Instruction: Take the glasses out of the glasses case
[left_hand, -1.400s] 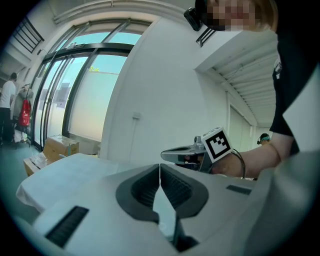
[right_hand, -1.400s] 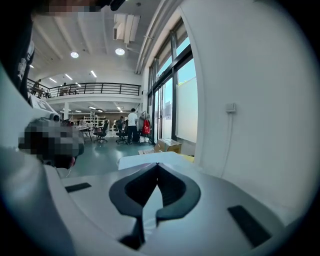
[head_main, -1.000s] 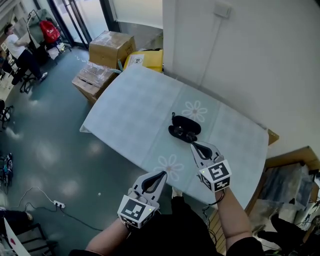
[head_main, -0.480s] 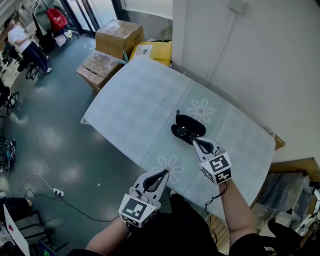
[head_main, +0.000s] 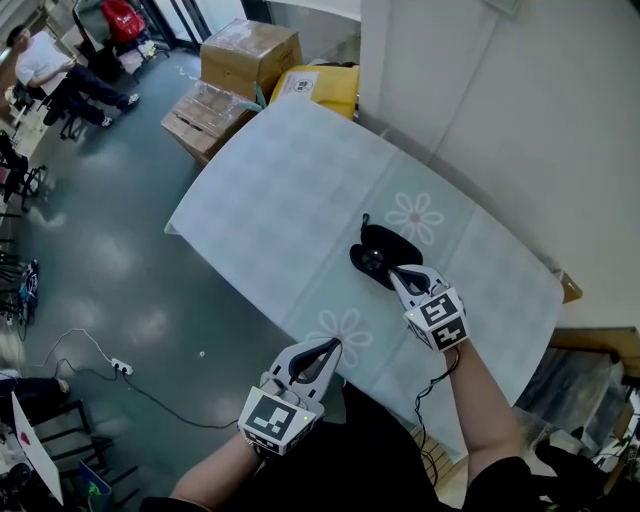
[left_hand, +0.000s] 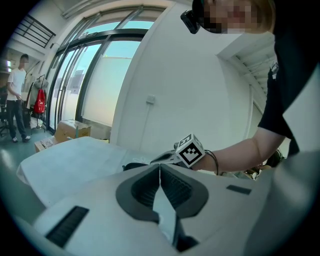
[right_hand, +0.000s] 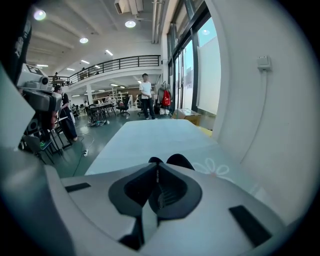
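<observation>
Right claw (head_main: 394, 270) closed — near glasses case (head_main: 388, 246).

Left gripper (head_main: 325, 348) sits low and close to the body, jaws pressed flat together with nothing in them, pointing forward. Right gripper (head_main: 396, 272) is reached out further ahead on a bare right forearm (head_main: 480, 400), and its jaws are together and empty too.
</observation>
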